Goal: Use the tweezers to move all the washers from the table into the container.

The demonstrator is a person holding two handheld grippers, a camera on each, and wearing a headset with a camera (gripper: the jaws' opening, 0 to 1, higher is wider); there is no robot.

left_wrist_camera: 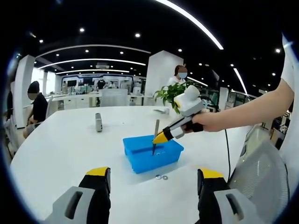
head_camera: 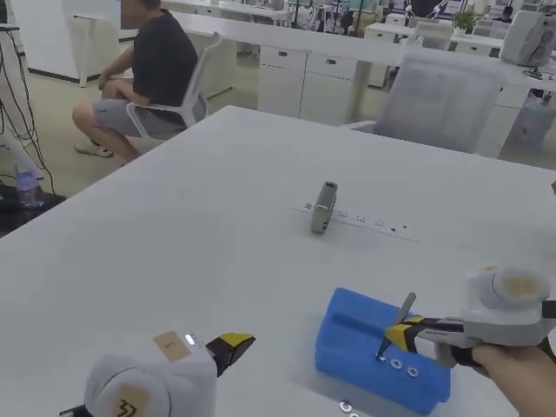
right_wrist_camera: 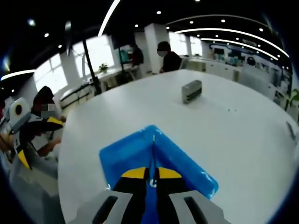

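A blue container sits at the table's near right, with two washers inside it. Two more washers lie on the table just in front of it; in the left gripper view these washers are beside the container's front wall. My right gripper is shut on metal tweezers, whose tips point down into the container. In the right gripper view the tweezers run out from the shut gripper over the container. My left gripper is open and holds nothing, left of the container.
A small grey block stands upright mid-table beside a row of small marks. A person sits on a chair beyond the table's far left edge. Another chair stands at the far side. The table's left half is bare white surface.
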